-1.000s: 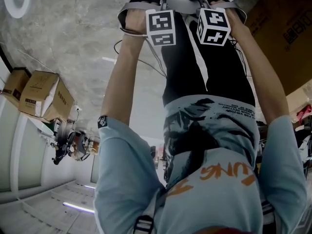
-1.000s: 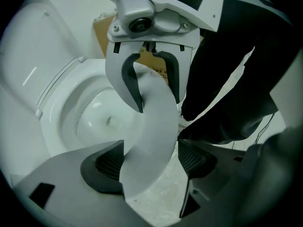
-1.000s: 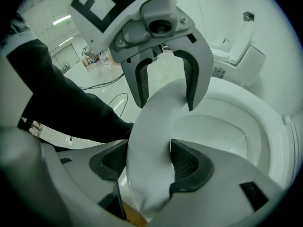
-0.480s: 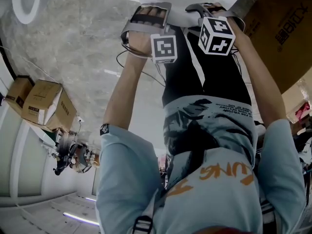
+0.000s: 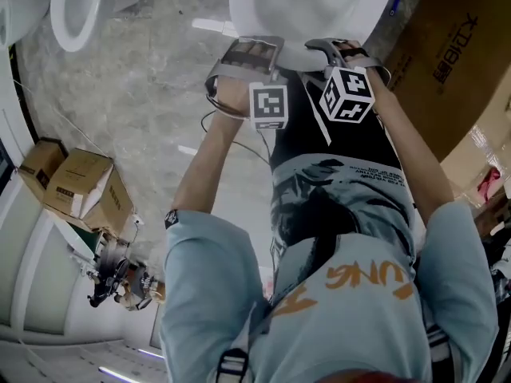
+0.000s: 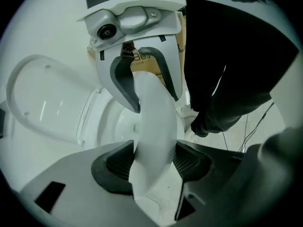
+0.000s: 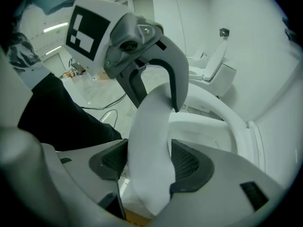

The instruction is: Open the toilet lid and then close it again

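Observation:
The white toilet lid (image 5: 311, 10) shows at the top of the head view, with both grippers on its front rim. My left gripper (image 5: 254, 48) holds the rim; in the left gripper view the lid's edge (image 6: 154, 122) runs between its pads, which press on it, and its jaws have just been closing onto it. My right gripper (image 5: 339, 48) sits close beside it, shut on the same rim (image 7: 149, 122). Each gripper view shows the other gripper (image 6: 147, 86) (image 7: 154, 86) clamped further along the edge. The seat ring (image 7: 227, 117) lies below the raised lid.
A second toilet (image 5: 76, 6) stands at the upper left, also seen by the far wall (image 7: 213, 65). Cardboard boxes (image 5: 80, 186) sit at left and a large carton (image 5: 455, 62) at right. Cables (image 5: 211, 122) trail over the marble floor. The person's black trousers stand close behind the grippers.
Both grippers have risen together with the lid's rim, and much more of the white lid now shows in the head view. The second toilet has also come further into view.

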